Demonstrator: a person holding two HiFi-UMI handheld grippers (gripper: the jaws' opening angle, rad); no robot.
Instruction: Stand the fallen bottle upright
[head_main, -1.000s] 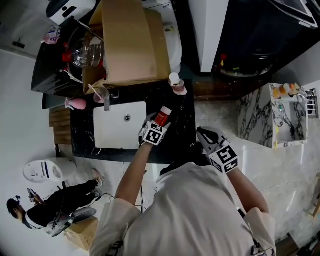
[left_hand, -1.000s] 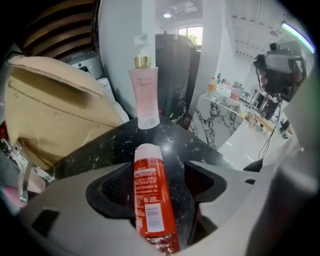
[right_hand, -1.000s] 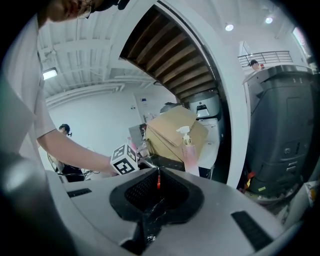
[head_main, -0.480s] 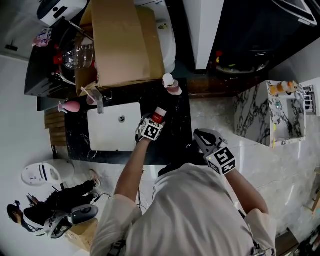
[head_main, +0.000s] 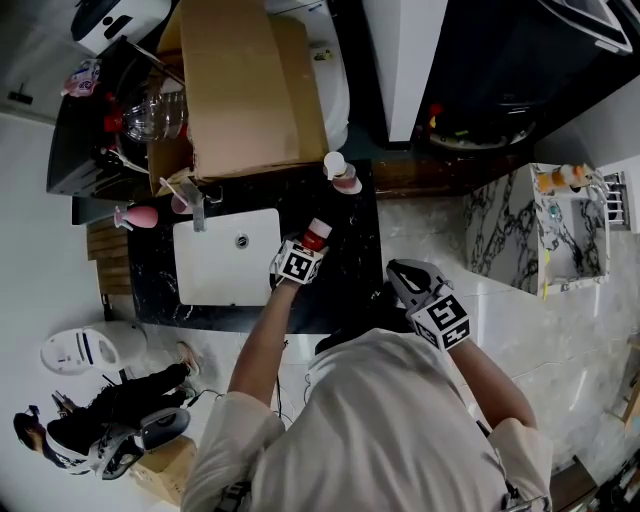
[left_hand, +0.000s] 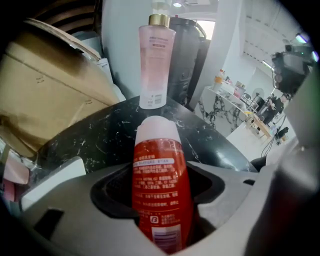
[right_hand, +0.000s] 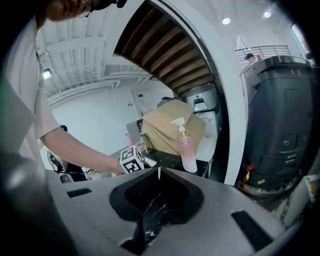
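A red bottle (head_main: 313, 237) with a white cap sits between the jaws of my left gripper (head_main: 306, 248) over the black marble counter (head_main: 352, 272), just right of the sink. In the left gripper view the red bottle (left_hand: 160, 185) fills the space between the jaws of the left gripper (left_hand: 160, 155), its cap end pointing away and down at the counter. The jaws are closing and grip its body. My right gripper (head_main: 400, 274) hangs off the counter's front right corner; the right gripper (right_hand: 152, 175) has its jaws together with nothing in them.
A pink pump bottle (head_main: 338, 172) stands at the counter's back edge. A white sink (head_main: 225, 258) with a faucet (head_main: 198, 212) lies left of the bottle. A big cardboard box (head_main: 250, 90) stands behind. A person (head_main: 100, 420) sits on the floor at lower left.
My left gripper has sunk a little toward the counter with the red bottle in it. The right gripper has stayed put.
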